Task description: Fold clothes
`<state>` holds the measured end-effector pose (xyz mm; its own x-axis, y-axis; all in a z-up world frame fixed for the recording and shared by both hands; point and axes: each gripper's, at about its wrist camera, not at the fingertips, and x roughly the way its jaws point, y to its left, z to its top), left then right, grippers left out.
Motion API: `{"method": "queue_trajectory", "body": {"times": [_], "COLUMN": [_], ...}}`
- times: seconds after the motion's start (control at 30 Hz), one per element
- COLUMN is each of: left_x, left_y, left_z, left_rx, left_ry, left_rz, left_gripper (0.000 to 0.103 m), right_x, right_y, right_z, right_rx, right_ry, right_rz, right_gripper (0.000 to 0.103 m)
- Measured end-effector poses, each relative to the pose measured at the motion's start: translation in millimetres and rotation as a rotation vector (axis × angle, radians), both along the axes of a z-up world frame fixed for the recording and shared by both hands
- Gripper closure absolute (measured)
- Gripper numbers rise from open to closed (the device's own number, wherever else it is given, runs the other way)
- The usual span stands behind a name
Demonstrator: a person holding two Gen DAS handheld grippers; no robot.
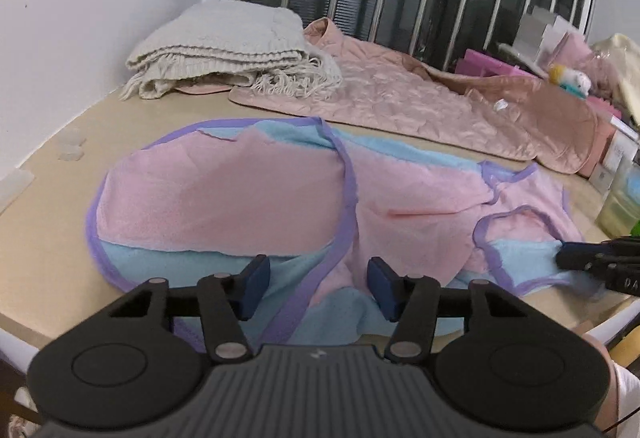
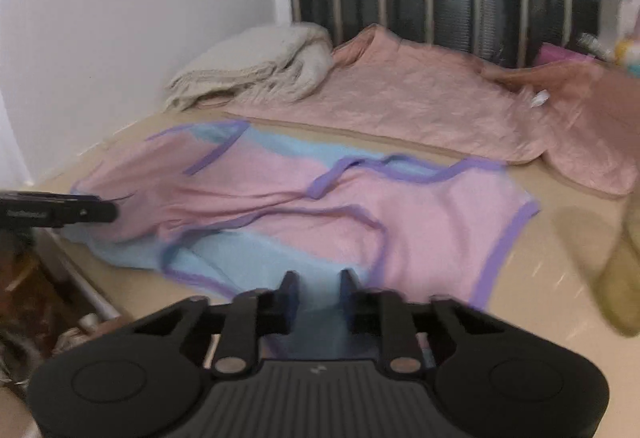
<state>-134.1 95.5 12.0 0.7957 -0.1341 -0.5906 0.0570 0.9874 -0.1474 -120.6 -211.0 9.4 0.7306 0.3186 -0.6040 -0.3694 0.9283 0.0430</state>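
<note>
A pink and light-blue garment [image 1: 240, 194] with purple trim lies spread and rumpled on the beige table [image 1: 52, 278]. My left gripper [image 1: 318, 288] hovers open over its near edge, with a purple trim strip and blue cloth showing between the jaws but untouched by the pads. In the right wrist view the same garment [image 2: 420, 222] is blurred. My right gripper [image 2: 318, 292] has its jaws close together, with blue cloth pinched between them at the garment's near hem. The right gripper [image 1: 560, 258] also shows in the left wrist view on a blue flap, and the left gripper [image 2: 114, 212] at the garment's left end.
A folded cream knitted blanket [image 1: 224, 46] and a pink quilted cloth [image 1: 400, 98] lie behind the garment by a barred window. Boxes and small items [image 1: 616, 174] crowd the right side. A yellowish container [image 2: 624, 278] stands near the right. A white wall runs along the left.
</note>
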Motion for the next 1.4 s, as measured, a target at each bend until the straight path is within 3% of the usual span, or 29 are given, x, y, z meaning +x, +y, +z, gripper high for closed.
{"method": "queue_trajectory", "body": {"times": [0.13, 0.2, 0.27, 0.33, 0.4, 0.5, 0.53, 0.57, 0.6, 0.73, 0.8, 0.83, 0.9, 0.97, 1.03, 1.1, 1.13, 1.23, 1.4], "left_x": [-5, -9, -16, -25, -29, -26, -25, -25, -25, -27, -27, -26, -27, -31, -33, -30, -27, -21, -19], "left_y": [-2, -3, -3, -5, -13, -19, -20, -20, -18, -11, -9, -8, -7, -5, -2, -2, -1, 5, 12], "left_z": [0, 2, 5, 8, 9, 3, 1, -1, -3, -4, -3, -2, 0, 2, 1, -1, -2, 2, 16], "left_rx": [-0.006, -0.024, -0.053, -0.067, -0.039, 0.016, 0.029, 0.036, 0.04, 0.043, 0.032, 0.025, 0.007, -0.013, -0.037, -0.052, -0.06, -0.122, -0.219], "left_ry": [0.007, 0.007, -0.01, -0.04, -0.053, -0.028, -0.02, -0.015, -0.017, -0.025, -0.021, -0.017, -0.019, -0.033, -0.037, -0.024, -0.014, -0.012, -0.024], "left_rz": [-0.025, -0.048, -0.102, -0.169, -0.201, -0.184, -0.173, -0.161, -0.147, -0.116, -0.111, -0.109, -0.111, -0.12, -0.141, -0.151, -0.155, -0.172, -0.17], "left_gripper": [0.047, 0.047, 0.047, 0.043, 0.043, 0.042, 0.042, 0.043, 0.043, 0.043, 0.043, 0.043, 0.043, 0.043, 0.051, 0.092, 0.096, 0.098, 0.098], "right_x": [1, -2, -11, -24, -30, -28, -25, -22, -19, 1, 15, 20, 11, -4, -17, -28, -31, -36, -50], "right_y": [-26, -38, -40, -32, -13, 25, 32, 38, 44, 28, 26, 28, 29, 20, 2, -15, -24, -37, -24], "right_z": [5, 5, 11, 20, 22, 15, 12, 10, 8, 16, 9, 5, 5, 12, 18, 18, 15, 5, 7], "right_rx": [-0.049, -0.081, -0.051, 0.051, 0.128, 0.149, 0.126, 0.103, 0.081, 0.122, 0.072, 0.041, 0.016, 0.033, 0.042, 0.04, 0.046, 0.076, 0.145], "right_ry": [0.028, 0.025, 0.006, -0.009, 0.008, 0.038, 0.041, 0.044, 0.047, 0.003, 0.039, 0.053, 0.026, -0.007, -0.031, -0.036, -0.025, 0.018, -0.053], "right_rz": [-0.114, -0.184, -0.162, -0.049, 0.071, 0.202, 0.207, 0.209, 0.212, 0.074, 0.051, 0.044, 0.052, 0.068, 0.055, 0.04, 0.048, 0.044, 0.174], "right_gripper": [0.092, 0.087, 0.086, 0.085, 0.081, 0.08, 0.081, 0.097, 0.101, 0.101, 0.099, 0.093, 0.088, 0.066, 0.061, 0.061, 0.062, 0.062, 0.063]}}
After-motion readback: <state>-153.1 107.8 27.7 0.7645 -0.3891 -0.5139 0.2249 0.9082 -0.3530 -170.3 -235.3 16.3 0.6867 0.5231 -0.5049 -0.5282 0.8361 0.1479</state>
